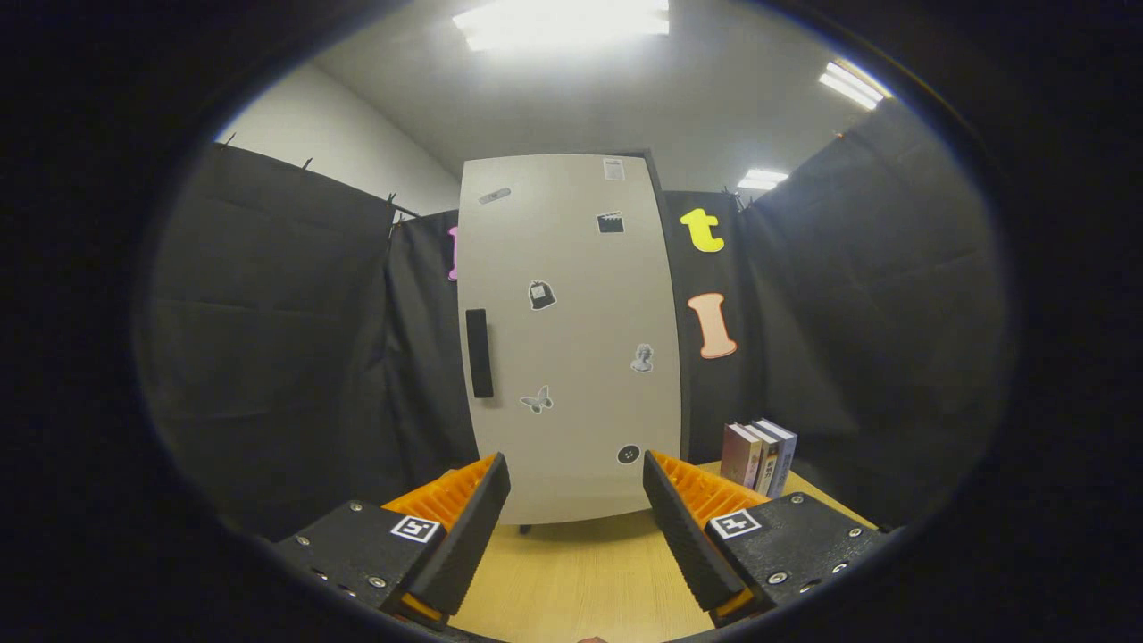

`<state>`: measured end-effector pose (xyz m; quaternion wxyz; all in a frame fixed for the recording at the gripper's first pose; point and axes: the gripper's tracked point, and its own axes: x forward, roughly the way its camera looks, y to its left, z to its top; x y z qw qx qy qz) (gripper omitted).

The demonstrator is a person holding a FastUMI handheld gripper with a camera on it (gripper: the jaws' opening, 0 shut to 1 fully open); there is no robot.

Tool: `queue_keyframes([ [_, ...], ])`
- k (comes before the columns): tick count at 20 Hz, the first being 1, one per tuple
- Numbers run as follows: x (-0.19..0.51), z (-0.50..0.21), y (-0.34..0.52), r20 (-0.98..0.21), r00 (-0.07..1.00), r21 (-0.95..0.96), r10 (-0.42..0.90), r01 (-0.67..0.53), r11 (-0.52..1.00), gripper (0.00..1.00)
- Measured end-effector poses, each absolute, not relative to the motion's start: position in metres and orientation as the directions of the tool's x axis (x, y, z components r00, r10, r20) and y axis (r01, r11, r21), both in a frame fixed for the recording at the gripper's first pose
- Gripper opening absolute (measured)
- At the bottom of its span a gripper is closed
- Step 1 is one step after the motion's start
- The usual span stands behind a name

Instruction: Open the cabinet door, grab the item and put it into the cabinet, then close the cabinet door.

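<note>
My gripper [576,518] fingers stand apart with nothing between them; their rear bodies are cut off below. The cabinet door [571,339] is closed, so the interior is hidden. Stickers [541,294] on the door are too small to make out. The books [759,455] stand partly behind my right finger [688,536]; titles unreadable. The table [580,572] surface runs out of view beneath the fingers. Cabinet feet mostly hidden.

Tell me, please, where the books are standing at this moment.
In the gripper view, the books stand upright on the wooden table, just right of the closed cabinet door and beyond the open gripper, past its right finger.
</note>
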<state>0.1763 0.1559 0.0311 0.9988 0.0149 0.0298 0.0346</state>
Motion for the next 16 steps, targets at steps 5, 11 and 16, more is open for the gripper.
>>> queue_keyframes([
  [5, 0.177, 0.026, 0.153, -0.065, 0.996, 0.050, 0.060, -0.056, 0.997, 0.93],
  [11, 0.180, 0.034, 0.152, -0.038, 0.998, 0.051, 0.045, -0.043, 0.998, 0.93],
  [16, 0.182, 0.035, 0.162, -0.035, 0.998, 0.047, 0.059, -0.057, 0.997, 0.93],
])
